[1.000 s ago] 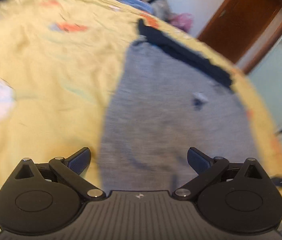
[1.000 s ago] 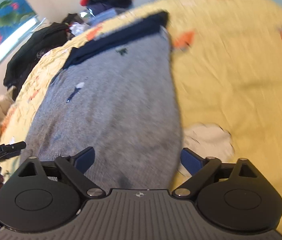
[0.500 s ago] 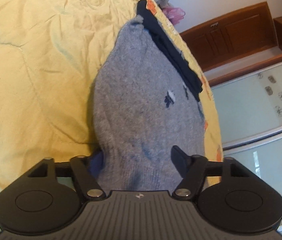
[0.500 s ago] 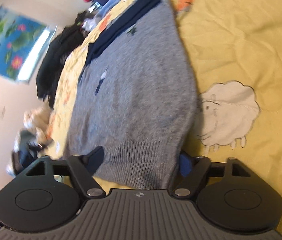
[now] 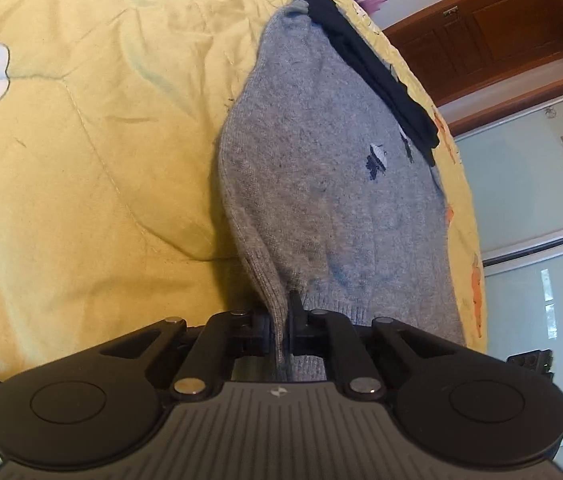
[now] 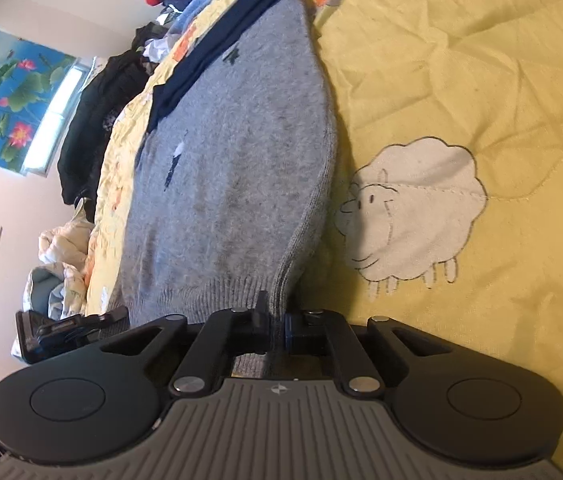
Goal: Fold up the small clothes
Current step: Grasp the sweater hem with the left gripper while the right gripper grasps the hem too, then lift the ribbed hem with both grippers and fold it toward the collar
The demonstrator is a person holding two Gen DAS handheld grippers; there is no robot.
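Sweater: grey knit sweater [image 5: 321, 168] lies flat on the yellow bedspread [image 5: 81, 140], navy collar seemingly at its far end
Left gripper [image 5: 280, 326]: clamped on one hem corner
Right gripper [image 6: 276, 326]: clamped on the other hem corner, beside the sheep patch [image 6: 413, 212]

Yellow quilted bedspread [image 6: 481, 60] with sheep appliqué [image 6: 413, 212], wooden cabinet [image 5: 481, 36], lotus picture [image 6: 5, 92] (on the wall), piled clothes [image 6: 93, 120]

Sweater [image 5: 321, 184] flat on the bed [image 5: 81, 140], collar at far end, sheep patch [image 6: 413, 212] just right of it, clothes pile [image 6: 93, 120] far left.
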